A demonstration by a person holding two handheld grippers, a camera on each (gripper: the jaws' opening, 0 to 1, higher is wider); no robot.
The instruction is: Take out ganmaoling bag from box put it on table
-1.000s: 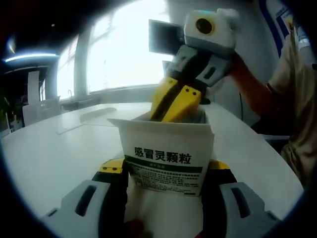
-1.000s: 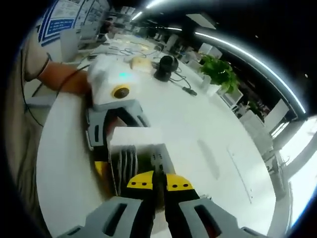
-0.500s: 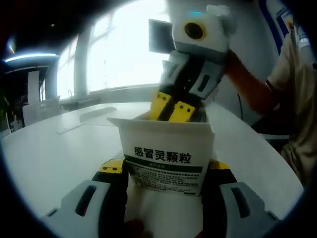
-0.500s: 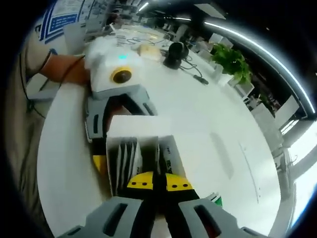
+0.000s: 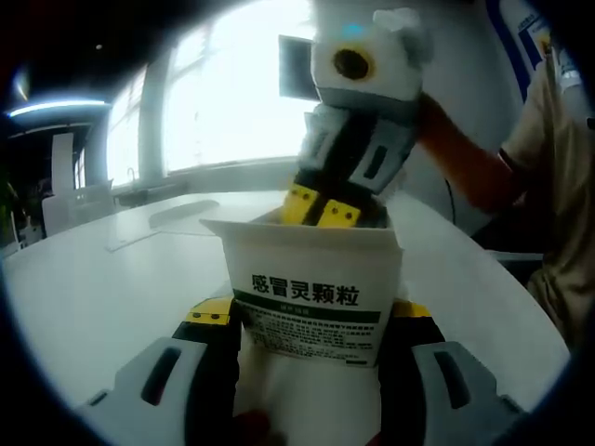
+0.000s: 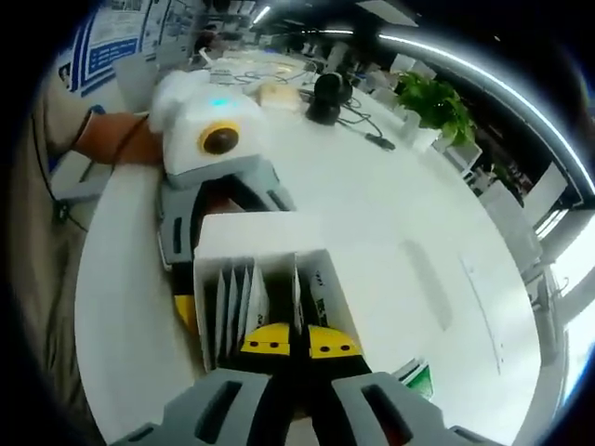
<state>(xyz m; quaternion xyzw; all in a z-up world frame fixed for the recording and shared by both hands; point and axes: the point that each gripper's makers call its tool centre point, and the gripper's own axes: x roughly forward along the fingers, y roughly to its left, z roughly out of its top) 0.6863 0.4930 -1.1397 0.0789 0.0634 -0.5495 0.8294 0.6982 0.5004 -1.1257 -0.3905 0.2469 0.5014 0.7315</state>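
- Standing upright on the white table (image 6: 400, 232), the open box (image 5: 311, 297) presents its printed front, with Chinese characters and a green band, to the left gripper view.
- Inside the box, seen from above in the right gripper view, several thin white bags (image 6: 237, 302) stand on edge in a row, parted from 1 further bag (image 6: 316, 297) by a gap.
- The right gripper (image 6: 288, 342) reaches down into the open top of the box; its 2 yellow-tipped jaws stand pressed together over the gap between the bags. Whether a bag is pinched between them cannot be told.
- In the left gripper view, the same right gripper (image 5: 321, 209) enters the box from above, its yellow tips just past the rim.
- The left gripper (image 5: 311, 321) has 1 jaw on each side of the box, both touching its side walls, so it is clamped on the box near the base.
- In the right gripper view, the left gripper (image 6: 218, 200) sits just behind the box, held by a hand (image 6: 116, 144).
- A second printed item with a green mark (image 6: 414, 376) lies on the table just beside the right gripper.
- Farther back on the table lie a black rounded device (image 6: 325, 98) with cables and a green plant (image 6: 432, 102).
- A person in a beige sleeve (image 5: 548, 139) is at the right of the left gripper view.
- Bright windows (image 5: 223, 102) fill the background there.
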